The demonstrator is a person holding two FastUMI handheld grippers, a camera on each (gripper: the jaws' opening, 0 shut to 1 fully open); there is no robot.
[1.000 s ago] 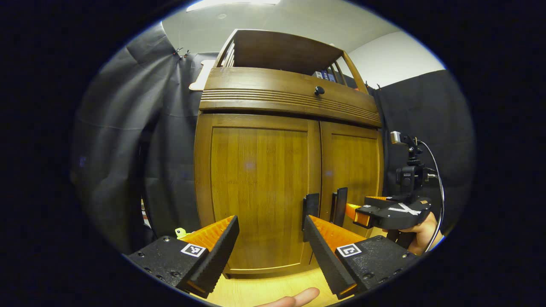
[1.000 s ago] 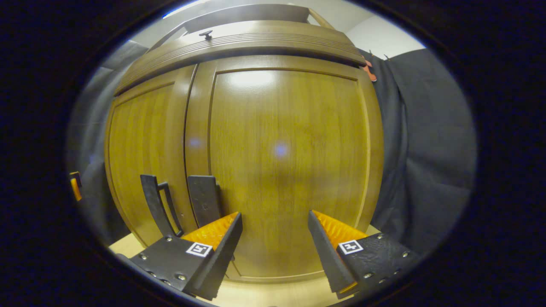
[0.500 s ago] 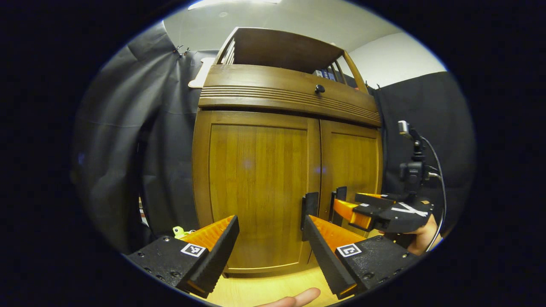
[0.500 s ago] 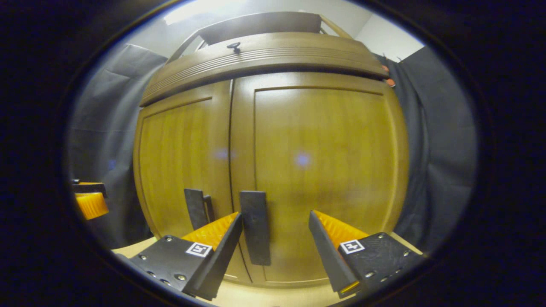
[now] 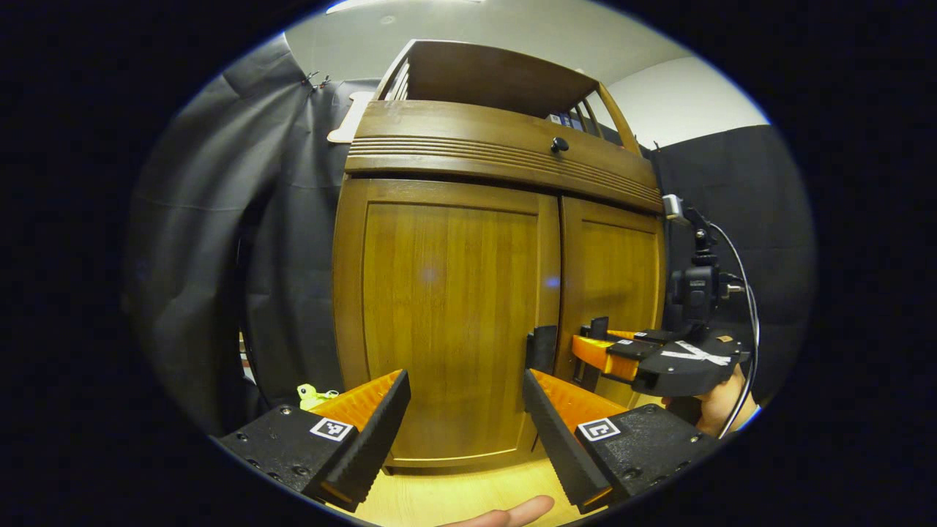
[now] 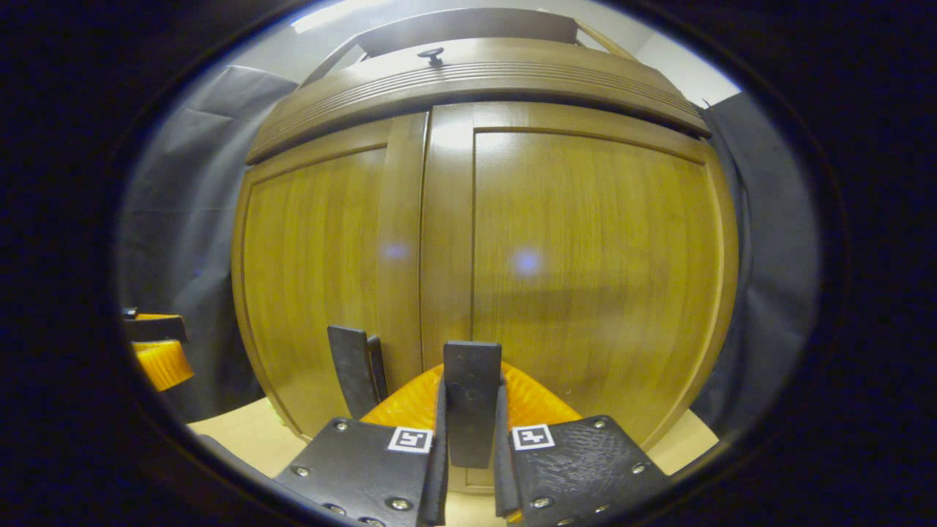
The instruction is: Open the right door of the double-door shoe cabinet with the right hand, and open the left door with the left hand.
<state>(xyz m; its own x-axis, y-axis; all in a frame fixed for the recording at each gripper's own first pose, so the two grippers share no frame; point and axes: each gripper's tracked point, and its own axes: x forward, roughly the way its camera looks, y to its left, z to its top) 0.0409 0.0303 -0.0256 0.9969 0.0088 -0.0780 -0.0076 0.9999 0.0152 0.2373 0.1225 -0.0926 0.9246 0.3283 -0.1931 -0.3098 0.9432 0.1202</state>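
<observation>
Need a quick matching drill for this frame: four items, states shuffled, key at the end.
Items
1. right claw
2. left claw
3. right door handle
4. left door handle

States
A. open, short of the cabinet
B. free, nothing touching it
C. shut on a handle
D. pinched between two fingers

Pairs: 1-C, 2-A, 3-D, 4-B. Both doors look closed.

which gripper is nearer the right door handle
Right. The right gripper has its jaws closed on the right door handle; the left gripper hangs open, back from the doors, nearer the left handle.
</observation>
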